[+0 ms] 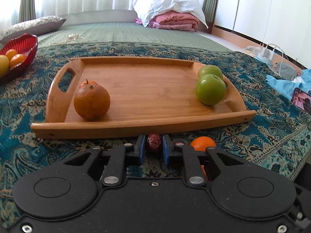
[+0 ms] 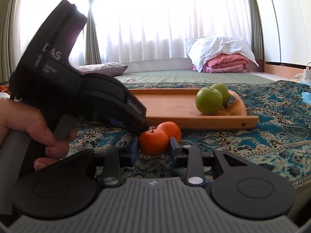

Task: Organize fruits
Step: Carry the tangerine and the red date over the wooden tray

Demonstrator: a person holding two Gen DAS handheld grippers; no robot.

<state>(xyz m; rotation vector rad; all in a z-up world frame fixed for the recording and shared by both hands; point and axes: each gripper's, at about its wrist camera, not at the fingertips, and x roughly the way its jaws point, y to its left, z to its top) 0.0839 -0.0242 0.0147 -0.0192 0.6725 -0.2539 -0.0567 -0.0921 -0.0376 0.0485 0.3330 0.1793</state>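
Note:
A wooden tray [image 1: 147, 93] lies on the patterned cloth, holding two oranges [image 1: 91, 102] at its left and two green apples [image 1: 210, 91] at its right. My left gripper [image 1: 154, 145] is shut on a dark red date [image 1: 154, 142] just in front of the tray's near rim. An orange mandarin [image 1: 203, 143] lies right of it. In the right wrist view my right gripper [image 2: 154, 148] is shut on a mandarin [image 2: 153, 142] on the cloth, with a second mandarin [image 2: 171, 131] behind it. The left gripper body [image 2: 77, 89] is at the left. The tray [image 2: 171, 106] and apples [image 2: 209, 101] are beyond.
A red glass bowl [image 1: 29, 44] with oranges and a yellow fruit stands at the far left. A phone [image 1: 302, 100], blue cloth and chargers lie at the right. A pillow and folded pink bedding [image 1: 175, 19] are at the back by the curtains.

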